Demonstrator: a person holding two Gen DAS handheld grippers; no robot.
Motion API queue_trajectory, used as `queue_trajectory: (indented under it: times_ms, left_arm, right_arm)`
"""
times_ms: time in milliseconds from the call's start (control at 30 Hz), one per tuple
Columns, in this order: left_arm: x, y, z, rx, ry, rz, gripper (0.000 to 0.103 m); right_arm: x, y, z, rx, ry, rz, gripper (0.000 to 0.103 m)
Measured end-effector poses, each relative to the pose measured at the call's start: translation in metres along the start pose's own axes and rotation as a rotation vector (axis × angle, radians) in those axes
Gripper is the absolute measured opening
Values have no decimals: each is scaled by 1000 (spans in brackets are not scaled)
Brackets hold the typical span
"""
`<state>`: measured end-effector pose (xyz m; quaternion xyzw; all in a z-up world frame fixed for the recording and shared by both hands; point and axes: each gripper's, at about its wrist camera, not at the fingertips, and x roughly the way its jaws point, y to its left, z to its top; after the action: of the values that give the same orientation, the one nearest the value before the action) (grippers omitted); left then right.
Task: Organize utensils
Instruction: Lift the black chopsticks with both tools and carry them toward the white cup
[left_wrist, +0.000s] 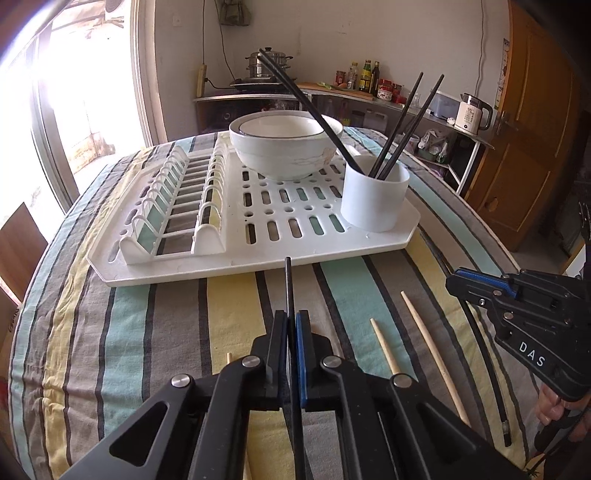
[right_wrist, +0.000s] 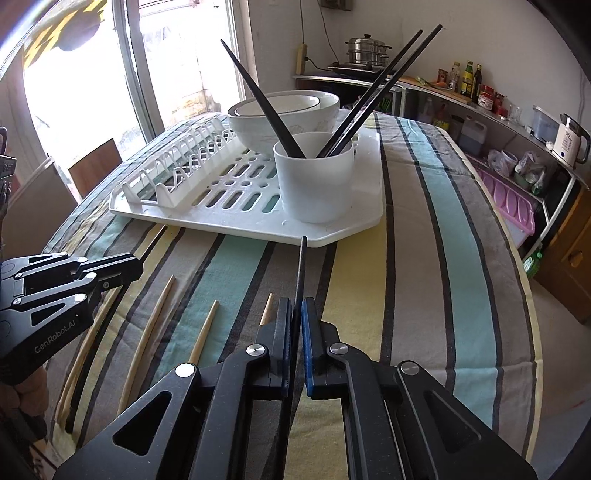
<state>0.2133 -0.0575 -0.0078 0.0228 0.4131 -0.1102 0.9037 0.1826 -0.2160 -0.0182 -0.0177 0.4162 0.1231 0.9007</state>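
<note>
Left gripper (left_wrist: 291, 321) and right gripper (right_wrist: 297, 310) each clench one black chopstick (left_wrist: 288, 280) above the striped tablecloth (left_wrist: 147, 332). At twelve o'clock, the white cup (left_wrist: 373, 199) on the drying rack (left_wrist: 258, 258) holds four more; wooden chopsticks (right_wrist: 159, 314) lie on the cloth.

Bright glare through a big window (left_wrist: 74, 92) at upper left; white wall (left_wrist: 369, 33) behind; brown wooden door (left_wrist: 535, 129) at far right; cluttered counter shelf (right_wrist: 480, 110) along the wall.
</note>
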Motion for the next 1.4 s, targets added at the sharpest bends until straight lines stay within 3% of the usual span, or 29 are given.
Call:
queue_trajectory:
  times_ms: [667, 1067, 1400]
  left_arm:
    - [-120, 7, 29, 9, -304, -135, 4]
    - [-135, 8, 23, 11, -324, -163, 4]
    - [-139, 7, 43, 37, -333, -161, 3]
  right_arm:
    - [-101, 0, 22, 35, -313, 52, 5]
    - [-112, 2, 18, 43, -347, 51, 5]
    - [-120, -3, 26, 44, -368, 41, 5]
